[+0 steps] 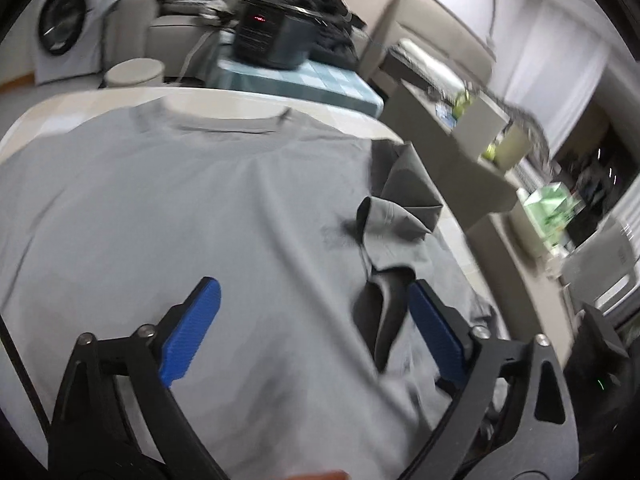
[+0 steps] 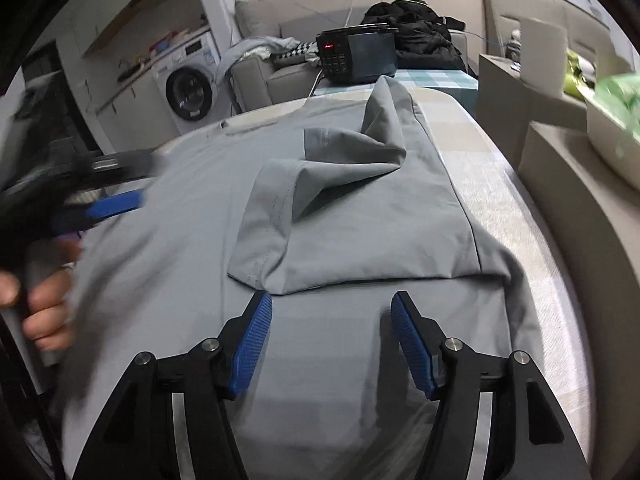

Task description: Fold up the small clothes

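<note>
A grey T-shirt (image 1: 192, 208) lies spread on a table, neck opening at the far end. Its right sleeve (image 2: 344, 208) is folded in over the body and stands up in loose creases. My left gripper (image 1: 314, 300) is open and empty, hovering over the shirt's middle with the folded sleeve (image 1: 396, 220) just ahead to the right. My right gripper (image 2: 332, 316) is open and empty above the shirt, just short of the sleeve's near edge. The left gripper (image 2: 116, 204) shows blurred in the right wrist view at the left, in a hand.
The table (image 2: 480, 184) has a pale checked cover. Behind it stand a black box with red lights (image 2: 356, 56), a sofa with dark clothes (image 2: 416, 28) and a washing machine (image 2: 188, 88). Beige boxes and a white tub (image 2: 612, 128) line the right side.
</note>
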A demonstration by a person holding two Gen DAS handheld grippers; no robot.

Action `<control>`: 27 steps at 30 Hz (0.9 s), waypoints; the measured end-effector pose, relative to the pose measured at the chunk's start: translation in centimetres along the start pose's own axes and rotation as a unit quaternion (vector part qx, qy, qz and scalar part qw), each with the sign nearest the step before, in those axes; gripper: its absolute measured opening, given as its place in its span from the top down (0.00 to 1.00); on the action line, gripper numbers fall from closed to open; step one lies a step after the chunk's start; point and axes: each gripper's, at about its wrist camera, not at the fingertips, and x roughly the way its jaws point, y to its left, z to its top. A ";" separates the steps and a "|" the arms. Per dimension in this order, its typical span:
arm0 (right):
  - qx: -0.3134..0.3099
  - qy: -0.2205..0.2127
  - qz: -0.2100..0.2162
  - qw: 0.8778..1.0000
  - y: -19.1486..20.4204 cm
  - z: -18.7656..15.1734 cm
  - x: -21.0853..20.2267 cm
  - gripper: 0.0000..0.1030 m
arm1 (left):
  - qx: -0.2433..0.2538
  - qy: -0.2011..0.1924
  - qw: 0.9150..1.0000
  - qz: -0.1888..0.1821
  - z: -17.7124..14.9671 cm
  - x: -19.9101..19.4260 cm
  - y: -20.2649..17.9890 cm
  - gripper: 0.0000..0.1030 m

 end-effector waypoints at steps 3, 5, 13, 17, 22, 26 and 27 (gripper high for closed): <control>0.005 0.002 0.002 1.000 -0.4 0.0 0.0 0.38 | 0.045 0.032 0.998 0.005 2.8 4.9 -2.9 0.20; 0.009 0.001 0.008 1.000 -0.7 0.0 -0.3 0.38 | 0.071 0.044 0.996 0.020 4.3 7.9 -4.6 0.21; 0.030 -0.004 0.033 0.999 -1.7 0.1 -0.6 0.38 | 0.148 0.086 0.985 0.025 6.8 15.8 -10.1 0.73; 0.035 -0.006 0.039 0.999 -1.8 -0.1 -0.7 0.38 | 0.146 0.048 0.988 0.024 7.0 15.2 -11.0 0.98; 0.041 -0.008 0.046 0.998 -2.1 -0.1 -0.7 0.38 | 0.097 -0.003 0.994 0.048 9.1 12.3 -8.0 0.98; 0.042 -0.008 0.046 0.998 -2.2 -0.1 -0.7 0.38 | 0.046 -0.015 0.996 0.078 10.7 11.2 -4.1 0.98; 0.041 -0.008 0.047 0.998 -2.2 -0.1 -0.7 0.38 | 0.033 -0.009 0.996 0.085 10.9 11.2 -2.8 0.98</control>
